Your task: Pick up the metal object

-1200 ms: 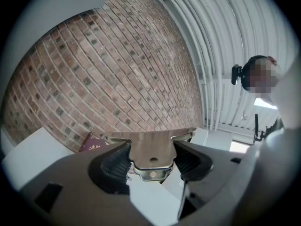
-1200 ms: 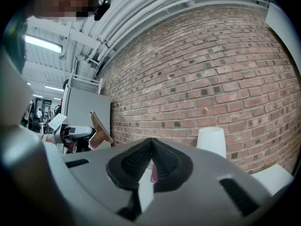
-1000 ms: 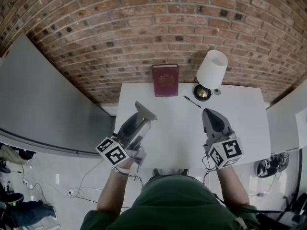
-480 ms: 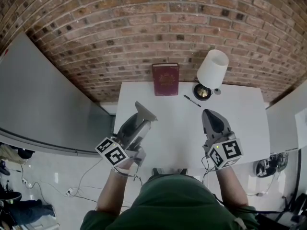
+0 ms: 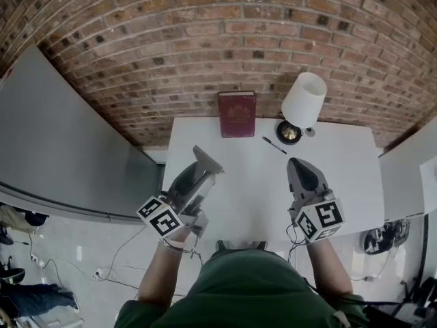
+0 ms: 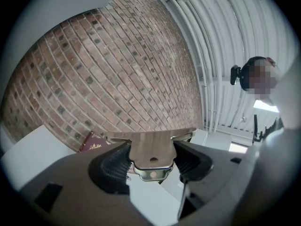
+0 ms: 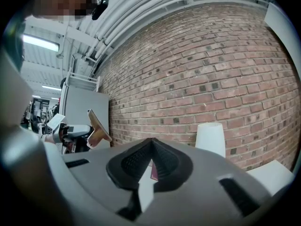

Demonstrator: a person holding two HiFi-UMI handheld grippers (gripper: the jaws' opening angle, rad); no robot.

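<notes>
Metal object (image 6: 151,150), clamped in left gripper (image 5: 203,171)

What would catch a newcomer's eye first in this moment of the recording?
First the flat metal piece, clamped in the left gripper and held up over the left side of the white table. Next, the red book at the table's far edge by the brick wall, with a white lamp to its right. The right gripper is shut and empty.
</notes>
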